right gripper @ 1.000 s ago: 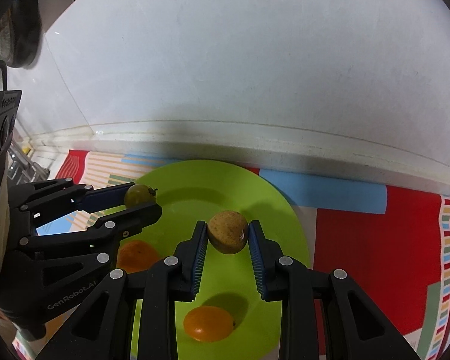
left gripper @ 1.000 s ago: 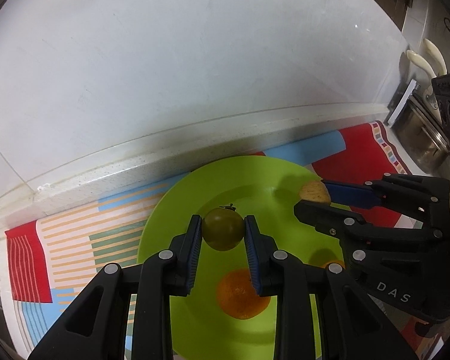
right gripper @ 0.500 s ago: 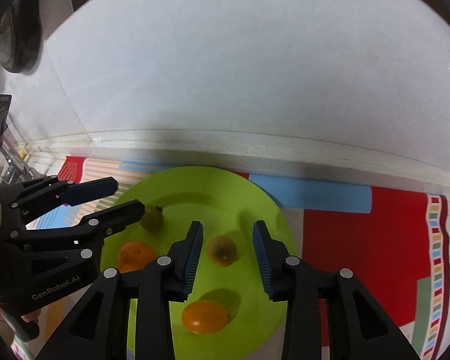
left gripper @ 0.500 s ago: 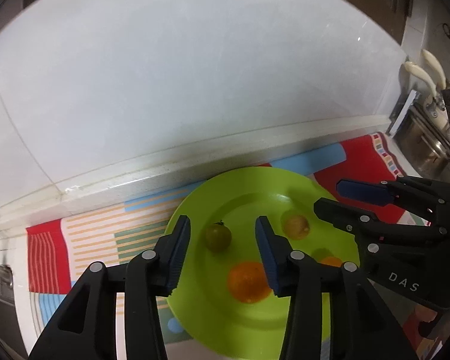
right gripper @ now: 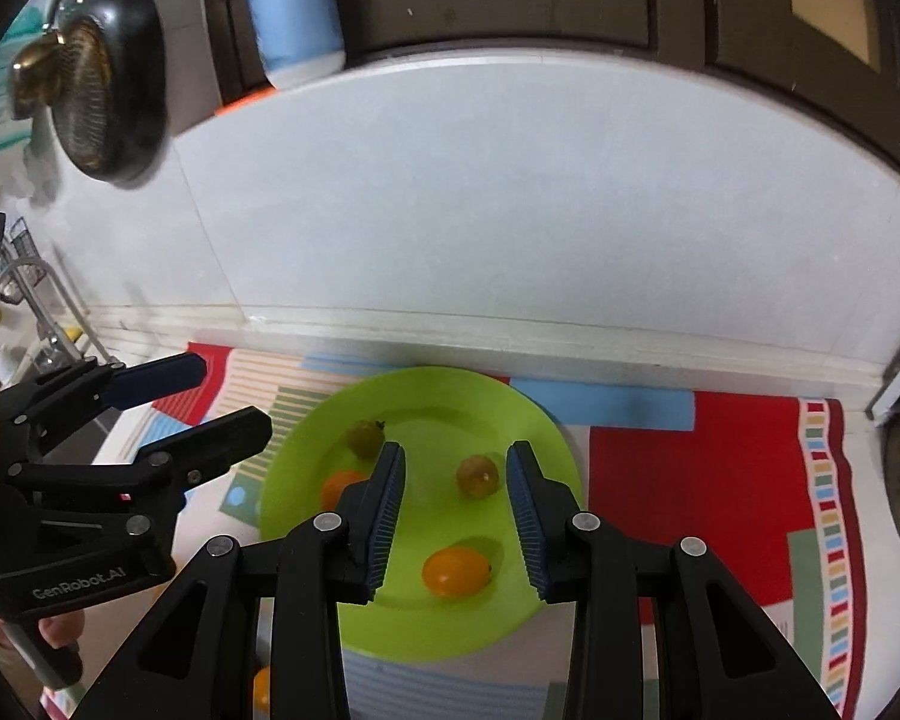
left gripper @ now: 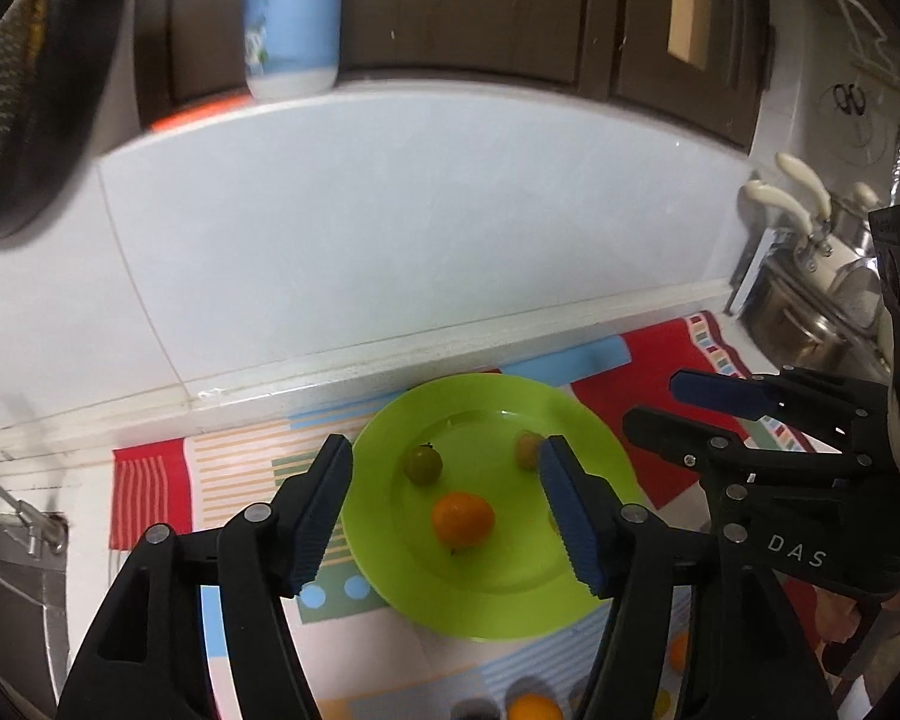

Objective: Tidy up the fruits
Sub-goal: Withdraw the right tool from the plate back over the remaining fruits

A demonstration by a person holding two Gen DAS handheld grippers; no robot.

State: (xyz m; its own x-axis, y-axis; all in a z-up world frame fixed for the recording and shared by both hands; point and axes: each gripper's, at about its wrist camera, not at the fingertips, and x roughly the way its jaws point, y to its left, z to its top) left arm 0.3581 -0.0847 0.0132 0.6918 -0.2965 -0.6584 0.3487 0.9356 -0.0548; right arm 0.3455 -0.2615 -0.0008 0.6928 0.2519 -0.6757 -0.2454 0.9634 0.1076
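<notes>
Four small fruits lie on the green plate (left gripper: 510, 600), which sits on a striped mat (left gripper: 150, 492) on the table against the white tiled wall; a greenish tomato (left gripper: 423, 464) with its stalk lies toward the far left of the plate, a brownish-yellow fruit (right gripper: 477, 476) toward the far right, an orange fruit (left gripper: 462, 518) near the middle left, and an orange-yellow oval tomato (right gripper: 455, 570) nearer the front.

The left tongs (left gripper: 447, 507) stand wide, having just been opening, with nothing between the pads; the greenish tomato and the orange fruit appear in the gap only because they lie on the plate well below. The right tongs (right gripper: 455, 513) stand moderately apart, their jaws also having just been opening, and they too hold nothing; the brownish-yellow fruit lies free on the plate under them. Both pairs hang above the plate, tilted down toward it, and neither touches the fruit or the rim.

As a judgement, the placing of these two fruits looks finished, since both rest on the plate clear of the pads; so a good part of the sorting appears done. It is not all done, though: at least two more orange pieces (left gripper: 531, 708) lie off the plate on the mat at the near edge, one (right gripper: 261, 687) showing in the right wrist view beside the tongs' frame; these likely remain to be fetched. How many more wait out of view I cannot tell.
</notes>
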